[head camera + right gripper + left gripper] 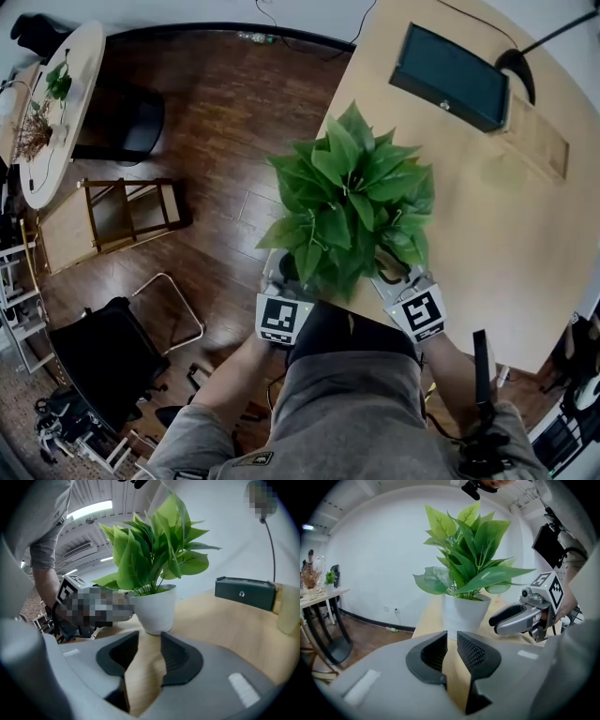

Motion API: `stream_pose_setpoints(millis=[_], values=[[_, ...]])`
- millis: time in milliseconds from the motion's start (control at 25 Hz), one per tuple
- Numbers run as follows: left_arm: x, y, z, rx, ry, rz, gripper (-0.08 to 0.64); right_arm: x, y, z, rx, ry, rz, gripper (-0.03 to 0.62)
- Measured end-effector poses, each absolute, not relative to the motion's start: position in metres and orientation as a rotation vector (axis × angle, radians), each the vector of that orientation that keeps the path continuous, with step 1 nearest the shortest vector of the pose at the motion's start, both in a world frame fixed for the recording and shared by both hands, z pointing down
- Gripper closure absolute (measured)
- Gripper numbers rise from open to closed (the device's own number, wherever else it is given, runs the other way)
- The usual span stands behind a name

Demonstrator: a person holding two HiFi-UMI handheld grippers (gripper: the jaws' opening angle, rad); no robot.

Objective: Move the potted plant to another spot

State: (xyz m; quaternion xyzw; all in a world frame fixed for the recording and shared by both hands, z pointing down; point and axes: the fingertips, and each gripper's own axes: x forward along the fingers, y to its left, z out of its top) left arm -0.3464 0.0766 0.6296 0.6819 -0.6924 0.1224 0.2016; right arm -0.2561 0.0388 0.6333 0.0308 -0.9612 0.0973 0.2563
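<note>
A leafy green potted plant (352, 202) in a white pot (465, 613) stands near the front left edge of the light wood table (487, 216). Its leaves hide the pot in the head view. My left gripper (275, 281) is at the pot's left and my right gripper (398, 281) at its right, both low by the table edge. In the left gripper view the jaws (452, 637) stand a narrow slit apart, just short of the pot, with nothing between them. The right gripper (150, 637) shows a wider gap, and the pot (154, 609) sits just beyond its tips, untouched.
A dark rectangular box (450, 77) lies at the table's far side, beside a black lamp base (516, 66). On the wood floor to the left are a wooden stool (117, 216), a black chair (103, 361) and a round side table (52, 112) with small plants.
</note>
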Motion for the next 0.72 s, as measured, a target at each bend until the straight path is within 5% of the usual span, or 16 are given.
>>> stream_pose_setpoints(millis=[40,320,720], values=[[-0.349,0.075,0.630,1.922,-1.919,0.351,0.476,-0.258,0.039,0.635,0.063,-2.601,0.262,0.398],[-0.343,0.058,0.624,2.195,-1.731,0.451,0.288,-0.271,0.040,0.634,-0.029,-2.591,0.175,0.264],[-0.336,0.033,0.621,2.421,-1.511,0.620,0.153,-0.293,0.025,0.626,-0.172,-2.572,0.018,0.227]])
